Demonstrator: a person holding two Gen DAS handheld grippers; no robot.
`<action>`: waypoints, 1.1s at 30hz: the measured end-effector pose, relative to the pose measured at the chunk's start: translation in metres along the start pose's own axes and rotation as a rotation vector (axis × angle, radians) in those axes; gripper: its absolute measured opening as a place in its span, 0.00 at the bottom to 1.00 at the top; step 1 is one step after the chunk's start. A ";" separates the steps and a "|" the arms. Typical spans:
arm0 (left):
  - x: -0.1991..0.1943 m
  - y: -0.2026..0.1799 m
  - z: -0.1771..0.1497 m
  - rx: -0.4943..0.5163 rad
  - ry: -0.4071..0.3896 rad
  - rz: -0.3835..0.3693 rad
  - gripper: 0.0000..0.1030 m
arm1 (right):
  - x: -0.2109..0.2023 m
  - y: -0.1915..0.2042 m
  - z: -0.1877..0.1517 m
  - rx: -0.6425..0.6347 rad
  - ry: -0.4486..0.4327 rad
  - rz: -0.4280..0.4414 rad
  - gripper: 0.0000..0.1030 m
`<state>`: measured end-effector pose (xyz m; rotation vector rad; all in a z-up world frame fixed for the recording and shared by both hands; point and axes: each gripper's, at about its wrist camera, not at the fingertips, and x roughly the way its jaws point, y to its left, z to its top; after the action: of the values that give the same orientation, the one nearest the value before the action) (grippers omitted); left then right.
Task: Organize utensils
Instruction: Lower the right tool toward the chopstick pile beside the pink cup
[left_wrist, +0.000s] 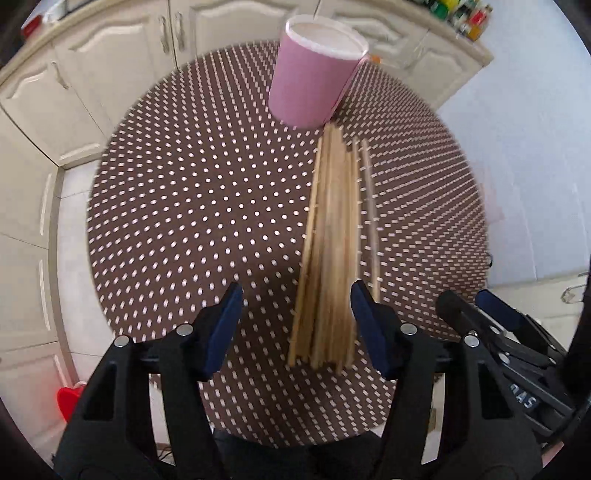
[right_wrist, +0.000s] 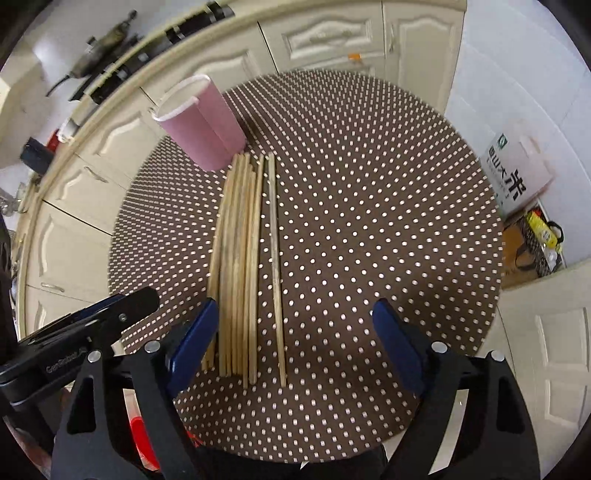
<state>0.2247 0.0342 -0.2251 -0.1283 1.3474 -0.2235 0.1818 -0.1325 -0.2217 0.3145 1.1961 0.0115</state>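
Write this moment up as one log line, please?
left gripper: open, above chopsticks | right gripper: open, nothing held | pink cup: upright at far end of chopsticks | table: polka-dot

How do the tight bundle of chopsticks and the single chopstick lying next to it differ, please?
The chopstick bundle is many sticks packed side by side; the single chopstick lies apart on its right, across a gap. The bundle's sticks look yellower, the single chopstick greyer. Both lie flat on the dotted tablecloth, pointing toward the pink cup.

White bag by wall: large character "米", smaller characters unclear. Claw lettering unreadable.
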 end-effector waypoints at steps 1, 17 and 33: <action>0.009 0.001 0.005 -0.001 0.013 -0.001 0.58 | 0.005 0.000 0.003 0.005 0.009 -0.003 0.77; 0.090 0.002 0.043 0.050 0.155 -0.049 0.57 | 0.068 0.006 0.033 0.055 0.135 -0.116 0.69; 0.086 0.018 0.070 0.129 0.141 0.057 0.52 | 0.092 0.012 0.041 0.077 0.180 -0.098 0.69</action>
<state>0.3124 0.0294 -0.2958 0.0347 1.4704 -0.2751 0.2552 -0.1144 -0.2888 0.3267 1.3915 -0.0932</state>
